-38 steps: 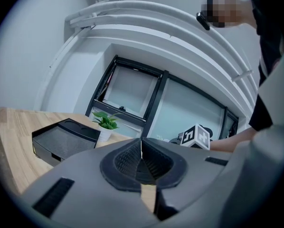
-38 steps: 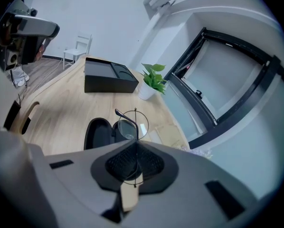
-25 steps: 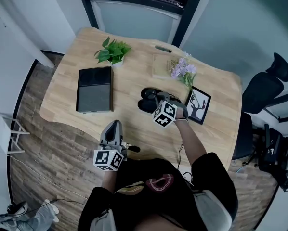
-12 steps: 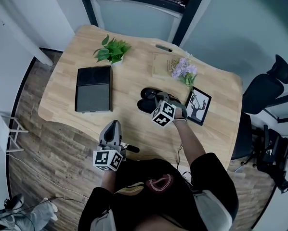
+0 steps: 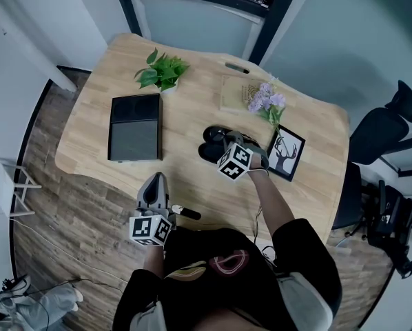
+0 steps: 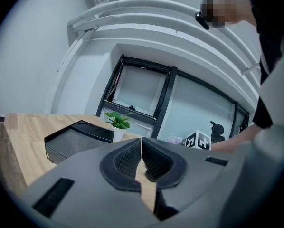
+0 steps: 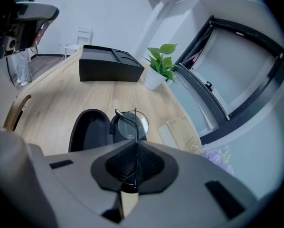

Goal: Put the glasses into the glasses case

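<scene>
Glasses (image 7: 131,123) hang pinched in the right gripper (image 7: 135,148) over the open glasses case (image 7: 87,129) for lowering; left gripper (image 6: 141,151) idles closed, empty.

It looked like an office: a light wooden worktop (image 5: 192,116) on a wood-plank floor (image 5: 75,212), a black swivel chair (image 5: 382,126) beside it, black-framed glass partitions (image 5: 192,16) behind, plus a small potted green plant (image 5: 162,72) and a framed deer print (image 5: 284,152).
</scene>
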Demonstrator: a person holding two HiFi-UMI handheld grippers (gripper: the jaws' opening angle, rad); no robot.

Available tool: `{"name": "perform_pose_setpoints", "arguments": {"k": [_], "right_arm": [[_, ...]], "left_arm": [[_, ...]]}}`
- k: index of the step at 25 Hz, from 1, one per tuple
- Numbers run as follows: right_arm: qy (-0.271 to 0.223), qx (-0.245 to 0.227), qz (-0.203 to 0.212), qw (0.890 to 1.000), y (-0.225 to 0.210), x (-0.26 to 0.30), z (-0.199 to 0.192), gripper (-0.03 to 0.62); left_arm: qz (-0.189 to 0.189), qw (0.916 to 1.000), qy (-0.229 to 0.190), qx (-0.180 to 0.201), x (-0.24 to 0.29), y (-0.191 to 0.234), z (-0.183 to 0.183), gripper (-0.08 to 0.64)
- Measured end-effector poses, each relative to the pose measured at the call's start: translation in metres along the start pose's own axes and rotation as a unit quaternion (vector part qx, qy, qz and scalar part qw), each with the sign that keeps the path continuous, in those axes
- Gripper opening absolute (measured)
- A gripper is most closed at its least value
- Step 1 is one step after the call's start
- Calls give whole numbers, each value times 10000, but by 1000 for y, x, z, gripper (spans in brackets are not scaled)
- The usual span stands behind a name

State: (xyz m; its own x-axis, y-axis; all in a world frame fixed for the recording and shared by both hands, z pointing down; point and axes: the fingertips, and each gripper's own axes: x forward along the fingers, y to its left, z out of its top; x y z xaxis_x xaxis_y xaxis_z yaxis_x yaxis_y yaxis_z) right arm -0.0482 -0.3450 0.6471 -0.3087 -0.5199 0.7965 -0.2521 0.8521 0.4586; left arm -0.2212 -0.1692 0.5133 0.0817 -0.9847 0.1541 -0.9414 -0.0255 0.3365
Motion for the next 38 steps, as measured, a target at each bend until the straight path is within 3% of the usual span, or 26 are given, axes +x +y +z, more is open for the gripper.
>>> {"name": "perform_pose_setpoints", "arguments": {"k": [14,38], "right_arm": [[138,-215,53,9997,3,14,-5,14],[297,-340,173,9988,6,35,-8,14]], "left_arm": [[-127,9993,189,293,12,-1,-5,18],[-63,9984,481,308,17,5,-23,18]]}}
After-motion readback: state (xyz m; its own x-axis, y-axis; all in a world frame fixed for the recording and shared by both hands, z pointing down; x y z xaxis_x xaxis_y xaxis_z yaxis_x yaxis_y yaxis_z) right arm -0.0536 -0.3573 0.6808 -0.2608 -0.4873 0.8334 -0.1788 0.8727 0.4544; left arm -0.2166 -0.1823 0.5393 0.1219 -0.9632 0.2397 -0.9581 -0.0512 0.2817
